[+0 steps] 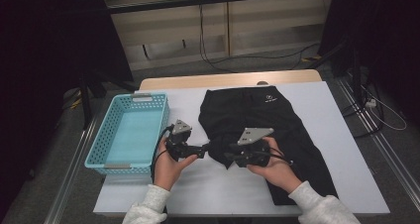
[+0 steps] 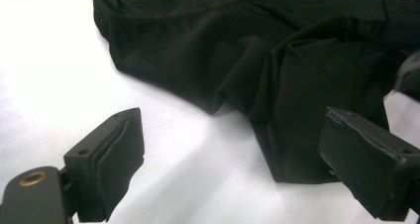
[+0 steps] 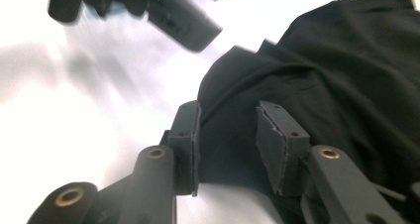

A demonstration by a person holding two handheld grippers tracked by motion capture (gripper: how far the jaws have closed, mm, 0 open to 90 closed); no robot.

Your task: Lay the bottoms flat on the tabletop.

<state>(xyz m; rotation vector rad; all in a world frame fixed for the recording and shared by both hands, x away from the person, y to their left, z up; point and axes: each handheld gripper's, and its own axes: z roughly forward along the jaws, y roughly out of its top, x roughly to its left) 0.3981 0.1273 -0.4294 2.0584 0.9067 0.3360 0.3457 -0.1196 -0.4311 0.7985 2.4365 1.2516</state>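
A black garment (image 1: 262, 115) with a small white logo lies spread on the white table cover, its left part bunched into folds (image 2: 247, 50). My left gripper (image 1: 204, 149) is at the garment's left edge, jaws wide open (image 2: 233, 135) over bare cover, with a fold of cloth just ahead of the right jaw. My right gripper (image 1: 230, 152) hovers over the bunched left edge of the garment (image 3: 337, 60), pointing left. Its jaws (image 3: 228, 120) stand partly apart with black cloth showing in the gap, and the pads are not pressing on it. The left gripper (image 3: 183, 21) appears blurred beyond.
A light blue perforated basket (image 1: 94, 157) stands empty on the table's left part, close to my left hand. The white cover (image 1: 337, 135) spans the table, with a wooden edge (image 1: 223, 80) at the far side. Dark floor and cables lie beyond.
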